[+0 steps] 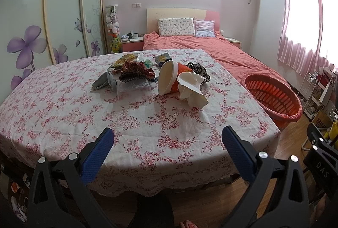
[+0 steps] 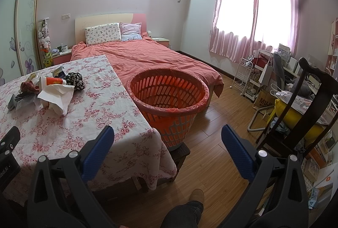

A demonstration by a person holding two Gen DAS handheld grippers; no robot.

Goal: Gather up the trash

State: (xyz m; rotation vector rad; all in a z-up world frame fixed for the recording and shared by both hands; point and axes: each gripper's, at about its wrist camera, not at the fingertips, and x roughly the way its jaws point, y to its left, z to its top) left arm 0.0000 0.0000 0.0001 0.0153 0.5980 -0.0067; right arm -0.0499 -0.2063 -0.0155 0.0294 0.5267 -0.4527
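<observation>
Left wrist view showed my left gripper (image 1: 166,139) spread wide above the table (image 1: 63,105), trash pile (image 1: 160,78) lying mid-table. My right gripper (image 2: 168,138) gaped too, facing the orange basket (image 2: 169,99) beside the table.

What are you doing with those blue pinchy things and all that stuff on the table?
Someone is about to tidy up trash. They hold a left hand-held gripper and a right hand-held gripper, both open and empty. On the flowery tablecloth lies a pile: a tipped-over orange paper cup, crumpled white tissue, a clear plastic tray and some cloths. Beside the table waits an orange basket. Nothing has been picked up yet.
</observation>
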